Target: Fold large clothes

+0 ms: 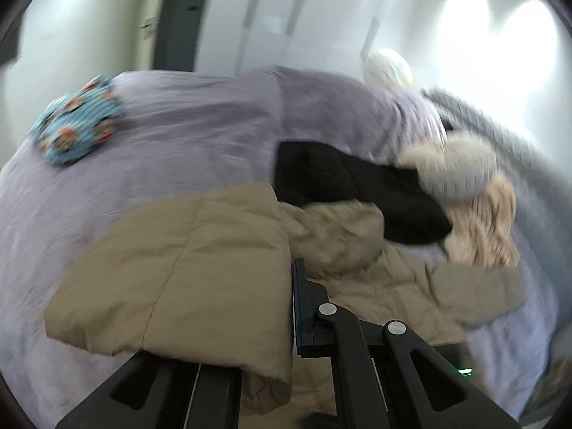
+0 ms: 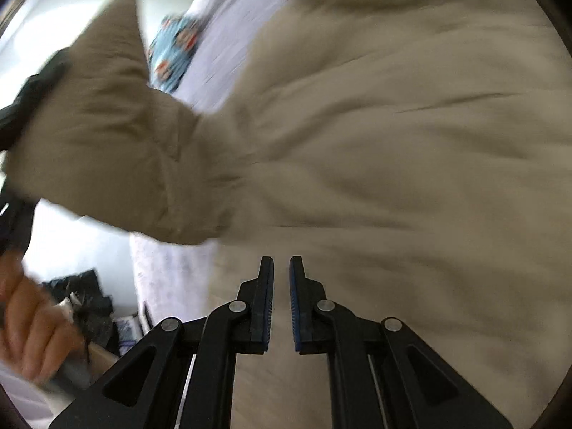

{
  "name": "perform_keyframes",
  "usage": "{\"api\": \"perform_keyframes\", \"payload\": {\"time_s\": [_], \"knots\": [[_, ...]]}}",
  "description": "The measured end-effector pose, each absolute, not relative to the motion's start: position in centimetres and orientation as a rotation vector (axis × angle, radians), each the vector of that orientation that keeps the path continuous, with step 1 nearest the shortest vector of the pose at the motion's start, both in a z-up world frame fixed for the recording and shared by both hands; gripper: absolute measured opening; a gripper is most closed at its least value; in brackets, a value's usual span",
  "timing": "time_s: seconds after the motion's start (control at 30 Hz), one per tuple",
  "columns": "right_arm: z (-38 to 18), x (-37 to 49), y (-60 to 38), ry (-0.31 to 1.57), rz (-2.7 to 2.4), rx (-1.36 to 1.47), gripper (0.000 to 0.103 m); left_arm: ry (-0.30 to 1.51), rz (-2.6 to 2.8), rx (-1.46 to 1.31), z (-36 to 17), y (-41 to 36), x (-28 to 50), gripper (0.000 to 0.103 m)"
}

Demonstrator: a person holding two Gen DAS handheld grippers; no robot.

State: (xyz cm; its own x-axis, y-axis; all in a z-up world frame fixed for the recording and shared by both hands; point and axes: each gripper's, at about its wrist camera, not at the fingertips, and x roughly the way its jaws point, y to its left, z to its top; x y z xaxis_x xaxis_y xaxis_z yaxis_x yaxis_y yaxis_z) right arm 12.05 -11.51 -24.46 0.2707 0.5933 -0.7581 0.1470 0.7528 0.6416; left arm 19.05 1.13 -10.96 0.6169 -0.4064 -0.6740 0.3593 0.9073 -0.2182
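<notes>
Lavender bedding [image 1: 186, 132] covers the bed, bounded by white walls and a white wardrobe [image 1: 286, 25]. The tan quilted coat [image 1: 171, 271] is spread upon it and clamped by the left gripper [image 1: 290, 307]. The right gripper [image 2: 281, 304] is held slightly apart, gripping nothing.

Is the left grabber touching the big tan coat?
Touching. The left wrist view shows the tan coat draped over the left gripper, hiding one finger and pressed against the other finger, so it looks pinched between them.
</notes>
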Motion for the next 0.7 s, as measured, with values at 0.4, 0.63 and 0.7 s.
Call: {"api": "perform_keyframes", "payload": {"time_s": [0.4,0.63,0.7], "knots": [[-24.0,6.8,-23.1,1.265,0.062,0.589,0.012,1.009,-0.385,0.113,-21.5,-7.7,17.1,0.082],[-21.6,9.0,-21.0,1.201,0.106,0.437,0.081,0.866,-0.315,0.102,-15.2,0.0,13.0,0.082],[-20.2,9.7,-19.0,1.169,0.139,0.326,0.081,0.848,-0.201,0.093,-14.9,3.4,12.9,0.082]]}}
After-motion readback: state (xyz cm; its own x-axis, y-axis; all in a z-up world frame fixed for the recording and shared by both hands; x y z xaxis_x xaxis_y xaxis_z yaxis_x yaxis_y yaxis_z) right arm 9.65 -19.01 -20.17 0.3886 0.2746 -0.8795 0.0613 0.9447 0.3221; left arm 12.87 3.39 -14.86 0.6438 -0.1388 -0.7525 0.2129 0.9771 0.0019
